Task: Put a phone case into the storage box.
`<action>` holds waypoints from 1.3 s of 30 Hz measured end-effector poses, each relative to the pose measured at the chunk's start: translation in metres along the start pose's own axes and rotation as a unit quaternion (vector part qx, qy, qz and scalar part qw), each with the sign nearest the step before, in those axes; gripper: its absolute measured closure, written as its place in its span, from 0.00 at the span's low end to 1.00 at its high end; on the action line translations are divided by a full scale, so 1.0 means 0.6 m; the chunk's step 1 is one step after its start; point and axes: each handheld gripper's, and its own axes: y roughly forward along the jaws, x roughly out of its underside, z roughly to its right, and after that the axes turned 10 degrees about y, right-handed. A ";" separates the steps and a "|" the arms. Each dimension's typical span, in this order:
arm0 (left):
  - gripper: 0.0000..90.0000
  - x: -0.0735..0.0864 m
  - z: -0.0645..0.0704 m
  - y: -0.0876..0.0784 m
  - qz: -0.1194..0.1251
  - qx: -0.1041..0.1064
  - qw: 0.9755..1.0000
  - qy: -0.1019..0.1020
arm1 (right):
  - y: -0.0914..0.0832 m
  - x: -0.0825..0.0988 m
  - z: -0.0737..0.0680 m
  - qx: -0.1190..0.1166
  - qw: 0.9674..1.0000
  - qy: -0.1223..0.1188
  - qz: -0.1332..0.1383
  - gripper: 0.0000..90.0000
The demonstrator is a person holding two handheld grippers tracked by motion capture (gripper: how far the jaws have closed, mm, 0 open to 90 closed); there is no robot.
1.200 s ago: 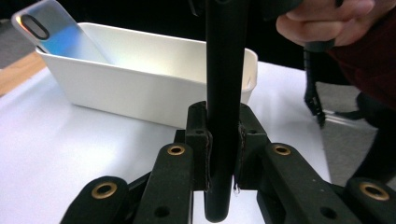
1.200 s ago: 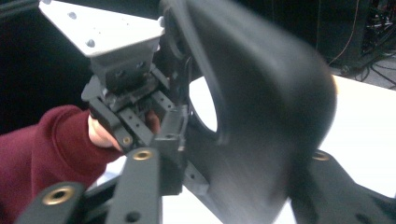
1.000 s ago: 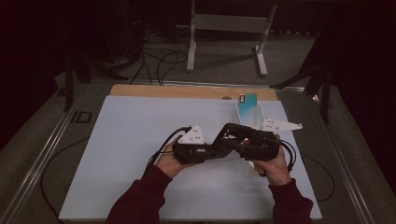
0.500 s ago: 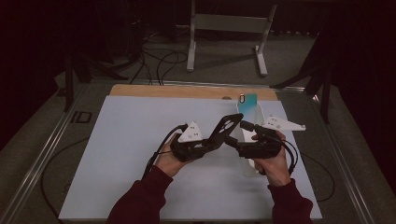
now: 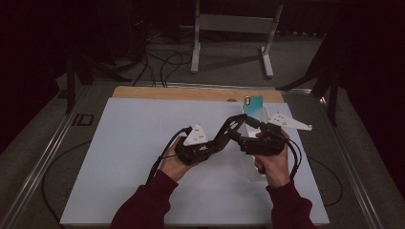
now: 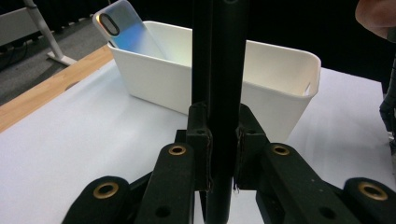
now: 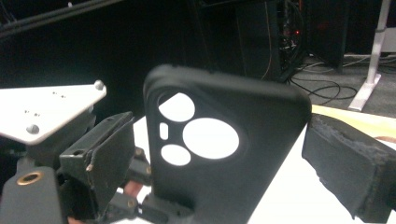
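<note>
A black phone case [image 7: 224, 154] with round camera cutouts stands between my two grippers above the white mat [image 5: 143, 143]. My left gripper [image 5: 220, 138] is shut on the case's lower edge, which runs edge-on between its pads [image 6: 200, 140]. My right gripper [image 7: 224, 163] is open. Its jaws have just been opening and stand either side of the case, with the right pad [image 7: 350, 163] clear of it. In the high view the case [image 5: 233, 126] tilts up between both hands.
A white bin [image 6: 261, 88] sits on the mat behind the case, with a blue iridescent phone case [image 6: 123, 28] leaning in its far corner; from above that case [image 5: 253, 106] is by the wooden table edge [image 5: 191, 93]. Cables and a stand lie beyond.
The right gripper's jaws have spread apart around the black case. The left gripper still holds the case in about the same spot.
</note>
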 end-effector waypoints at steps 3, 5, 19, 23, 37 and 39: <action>0.89 0.000 0.000 0.000 0.003 0.001 1.000 -0.004 | 0.004 -0.003 -0.002 0.004 1.000 0.010 0.010 0.11; 0.89 -0.001 0.000 0.001 0.005 0.002 1.000 -0.004 | 0.006 -0.004 -0.003 0.005 1.000 0.013 0.014 0.11; 0.89 -0.003 0.004 0.006 0.016 0.012 1.000 -0.015 | 0.022 -0.006 -0.004 0.024 0.999 0.036 0.026 0.11; 0.90 -0.003 0.005 0.006 0.022 0.014 1.000 -0.017 | 0.023 -0.006 -0.004 0.023 0.999 0.040 0.029 0.11; 0.89 0.001 0.005 0.014 0.008 0.021 1.000 -0.012 | 0.024 -0.003 -0.012 0.039 0.999 0.028 0.025 0.15; 0.86 0.001 0.004 0.013 0.008 0.020 1.000 -0.013 | 0.024 -0.004 -0.014 0.038 0.998 0.029 0.026 0.15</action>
